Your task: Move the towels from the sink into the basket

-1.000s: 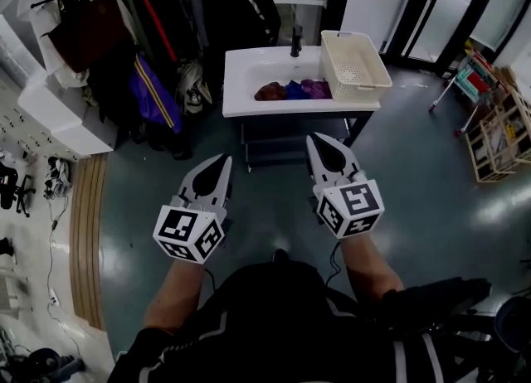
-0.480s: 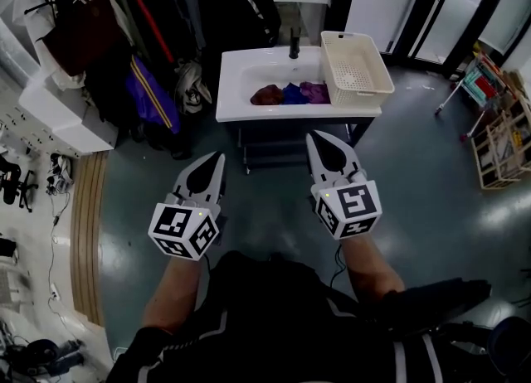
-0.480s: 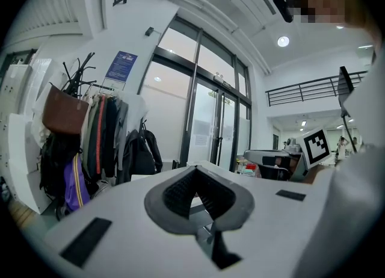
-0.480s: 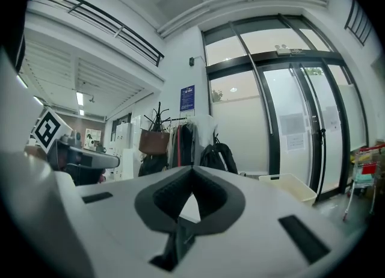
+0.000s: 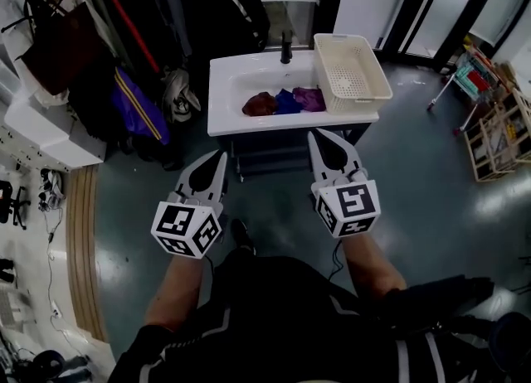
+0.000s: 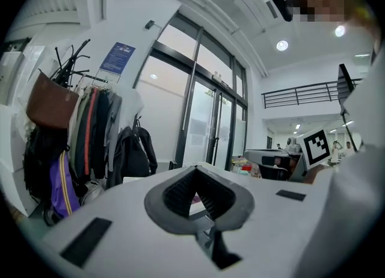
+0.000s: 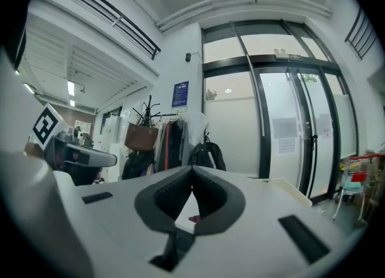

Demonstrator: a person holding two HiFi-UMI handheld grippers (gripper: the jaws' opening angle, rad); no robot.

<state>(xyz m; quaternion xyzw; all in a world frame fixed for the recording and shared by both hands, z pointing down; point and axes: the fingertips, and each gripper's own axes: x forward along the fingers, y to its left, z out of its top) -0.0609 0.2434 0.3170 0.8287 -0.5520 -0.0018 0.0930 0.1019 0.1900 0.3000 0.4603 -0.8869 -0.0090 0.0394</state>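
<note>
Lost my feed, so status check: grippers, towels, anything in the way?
Left gripper and right gripper shut, empty, short of the sink. Three towels in it; basket empty. Nothing seen blocking.

Towels (image 5: pixel 283 101) (red, blue, purple) bunched in sink (image 5: pixel 226 89).

Beyond the left tongs (image 5: pixel 218 161) hangs a black fabric backpack (image 5: pixel 222 2); further left, a purple yellow-striped bag (image 5: pixel 135 108) and a brown leather handbag (image 5: pixel 56 46).

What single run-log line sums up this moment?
stage: pre-grasp | left tongs: shut, empty | right tongs: shut, empty | red, blue, purple cloth towels: in white ceramic sink | cream plastic basket: empty
</note>
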